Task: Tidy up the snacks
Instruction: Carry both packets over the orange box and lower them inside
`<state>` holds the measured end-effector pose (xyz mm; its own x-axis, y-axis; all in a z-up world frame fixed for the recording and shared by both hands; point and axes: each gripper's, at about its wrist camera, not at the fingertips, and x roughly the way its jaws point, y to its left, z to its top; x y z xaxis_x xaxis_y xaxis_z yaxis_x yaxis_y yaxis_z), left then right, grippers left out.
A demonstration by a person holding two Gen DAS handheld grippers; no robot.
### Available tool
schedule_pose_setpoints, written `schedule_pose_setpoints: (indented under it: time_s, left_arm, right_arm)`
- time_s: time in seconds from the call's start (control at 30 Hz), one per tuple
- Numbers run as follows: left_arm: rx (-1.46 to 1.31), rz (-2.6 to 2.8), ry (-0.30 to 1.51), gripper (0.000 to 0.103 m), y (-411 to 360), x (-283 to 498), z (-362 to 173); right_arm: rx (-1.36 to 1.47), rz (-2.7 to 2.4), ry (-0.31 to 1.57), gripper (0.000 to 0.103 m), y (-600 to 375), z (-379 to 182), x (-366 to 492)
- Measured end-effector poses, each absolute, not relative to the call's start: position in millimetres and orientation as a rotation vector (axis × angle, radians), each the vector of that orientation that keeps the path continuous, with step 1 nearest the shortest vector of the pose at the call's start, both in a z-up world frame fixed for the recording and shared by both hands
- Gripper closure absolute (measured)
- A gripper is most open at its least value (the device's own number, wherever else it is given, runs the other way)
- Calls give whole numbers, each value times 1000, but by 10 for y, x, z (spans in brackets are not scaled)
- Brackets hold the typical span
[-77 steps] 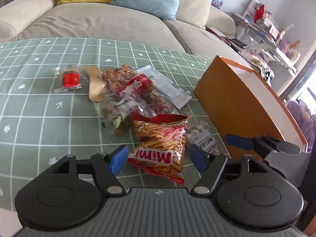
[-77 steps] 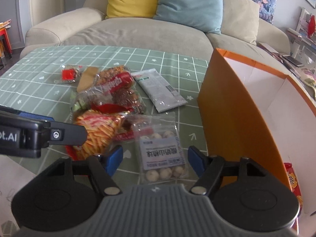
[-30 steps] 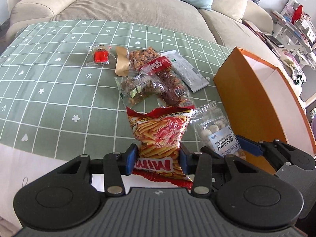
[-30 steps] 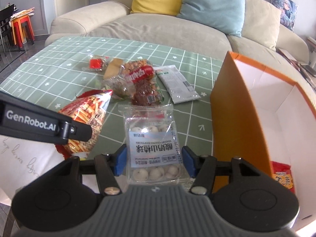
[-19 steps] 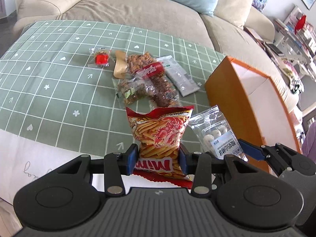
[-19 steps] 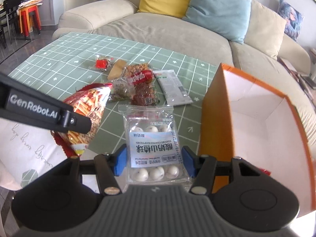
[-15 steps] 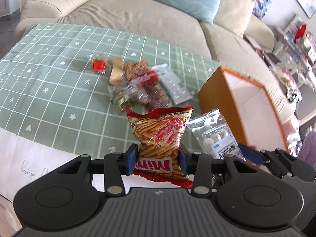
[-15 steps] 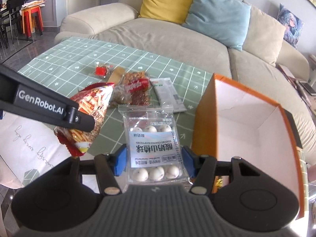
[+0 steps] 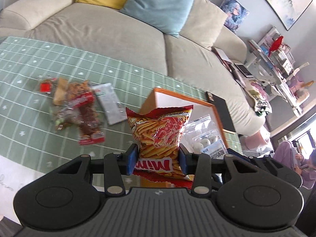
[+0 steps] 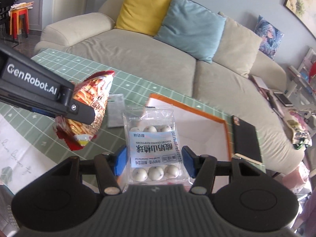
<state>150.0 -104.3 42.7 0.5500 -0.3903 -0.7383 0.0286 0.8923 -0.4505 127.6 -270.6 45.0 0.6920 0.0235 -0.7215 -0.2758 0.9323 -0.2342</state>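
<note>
Both bags now lifted; loose snack pile (image 9: 77, 110) only in left view

A home living room here: a long beige sofa (image 10: 177, 59) with a yellow cushion (image 10: 142, 7) and a blue cushion (image 10: 189, 27), framed paintings (image 9: 284, 2) on the wall, cluttered shelves (image 9: 276, 53), and a green checked cloth (image 9: 29, 63) on the bench.

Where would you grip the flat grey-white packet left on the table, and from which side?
I would take the grey-white packet across its narrow width near one end, coming down from above. It lies flat and apart on the green cloth, its long edges clear of the snack pile.
</note>
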Motion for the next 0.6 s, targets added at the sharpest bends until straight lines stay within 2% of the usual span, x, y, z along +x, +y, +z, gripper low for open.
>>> schedule_pose_setpoints:
  time_s: [0.3,0.6]
  left_arm:
    - [-451,-309,1069,55,-1597,1769,254]
    - [-403,-264,1209,56,-1861,2016,-153]
  right_arm:
    - [-359,125,862,47,-3213,361,1452]
    - [-386,150,983,47,-3424,-83,1697]
